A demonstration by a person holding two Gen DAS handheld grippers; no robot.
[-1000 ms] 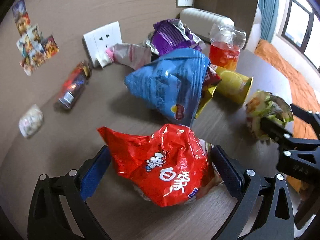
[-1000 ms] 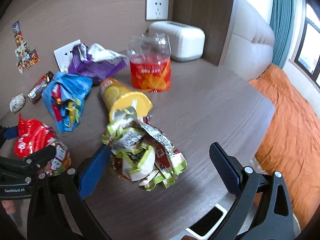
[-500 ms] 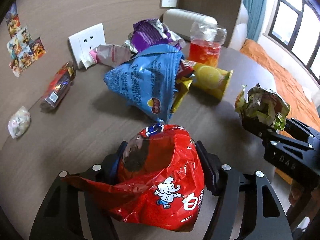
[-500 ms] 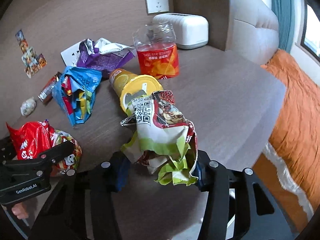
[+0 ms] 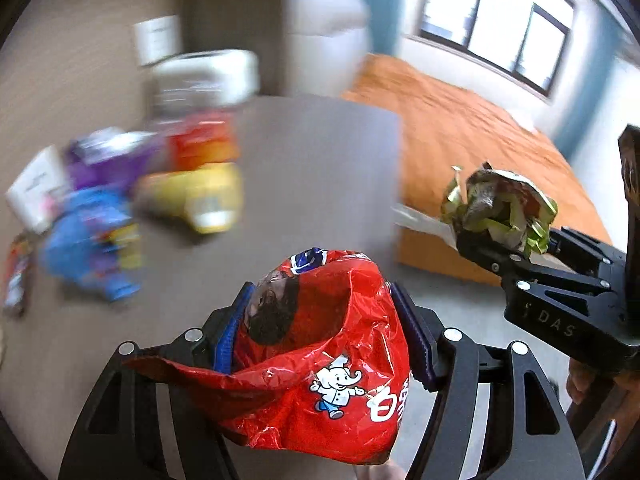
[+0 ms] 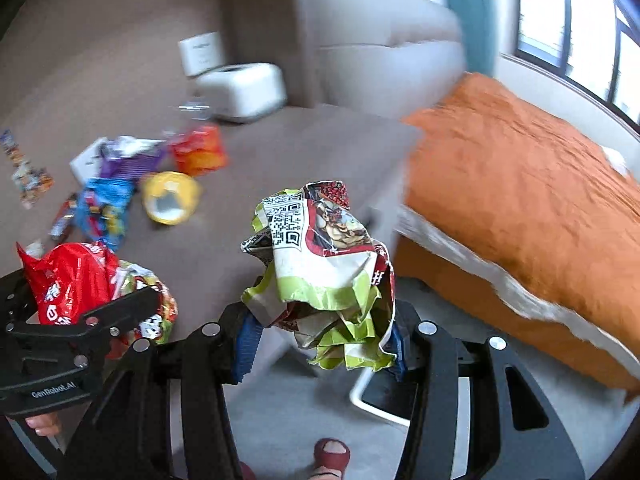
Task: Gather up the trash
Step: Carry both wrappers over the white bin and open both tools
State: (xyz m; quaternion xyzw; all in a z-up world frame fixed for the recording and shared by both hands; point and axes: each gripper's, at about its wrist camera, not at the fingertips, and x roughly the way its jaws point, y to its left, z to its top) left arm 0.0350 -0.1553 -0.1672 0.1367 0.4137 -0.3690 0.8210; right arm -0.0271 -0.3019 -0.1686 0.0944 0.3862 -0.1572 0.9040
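My left gripper [image 5: 324, 332] is shut on a crumpled red snack bag [image 5: 320, 360], held in the air past the table's near edge. It also shows in the right wrist view [image 6: 68, 280]. My right gripper [image 6: 320, 344] is shut on a crumpled green and white wrapper [image 6: 320, 264], held above the floor to the right of the table; in the left wrist view the wrapper [image 5: 500, 204] sits at the right. More trash lies on the brown table [image 6: 280, 168]: a blue bag [image 6: 104, 204], a purple bag [image 6: 128, 160], a yellow cup [image 6: 170, 200], an orange container [image 6: 198, 148].
A white toaster [image 6: 244, 90] stands at the table's back by the wall. A bed with an orange cover [image 6: 520, 200] lies to the right. A white-rimmed bin [image 6: 384, 396] sits on the grey floor below my right gripper. A foot in a red sandal [image 6: 332, 456] shows at the bottom.
Both grippers have lifted their bags off the table and swung right, away from the table toward the floor and bed. The views are blurred by the motion.
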